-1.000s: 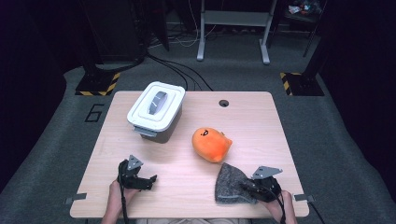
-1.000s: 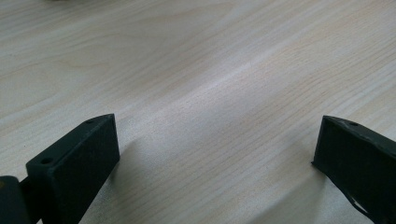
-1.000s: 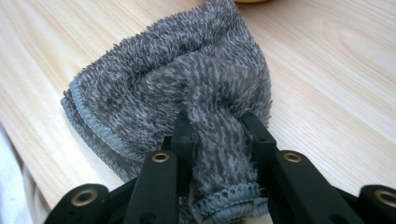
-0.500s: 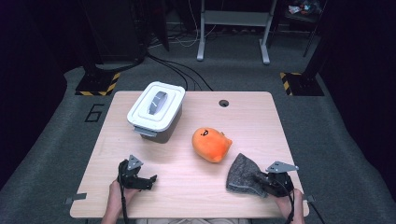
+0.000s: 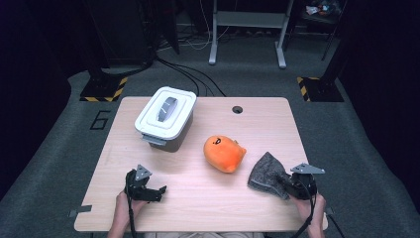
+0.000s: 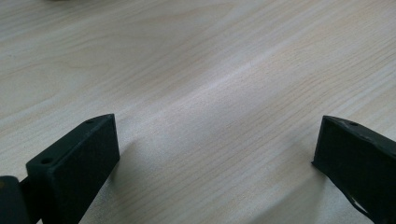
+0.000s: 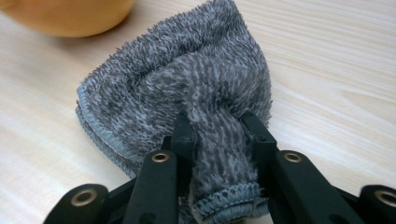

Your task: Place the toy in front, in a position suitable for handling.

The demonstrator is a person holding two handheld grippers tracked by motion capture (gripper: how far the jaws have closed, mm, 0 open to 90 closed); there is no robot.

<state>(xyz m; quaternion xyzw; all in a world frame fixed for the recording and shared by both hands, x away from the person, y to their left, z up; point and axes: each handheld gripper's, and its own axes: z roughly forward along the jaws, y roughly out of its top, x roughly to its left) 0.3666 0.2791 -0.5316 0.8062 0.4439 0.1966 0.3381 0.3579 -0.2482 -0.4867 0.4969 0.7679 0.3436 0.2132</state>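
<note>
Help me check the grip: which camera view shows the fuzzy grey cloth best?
The right gripper view: the fuzzy grey cloth is close up, its bunched edge pinched in the right gripper. The high view shows the cloth small, lying on the wooden table beside the orange plush toy. The left gripper view gives bare table.

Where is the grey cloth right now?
In the high view the grey cloth lies near the table's front right, pinched by the right gripper, just right of the orange plush toy.
</note>
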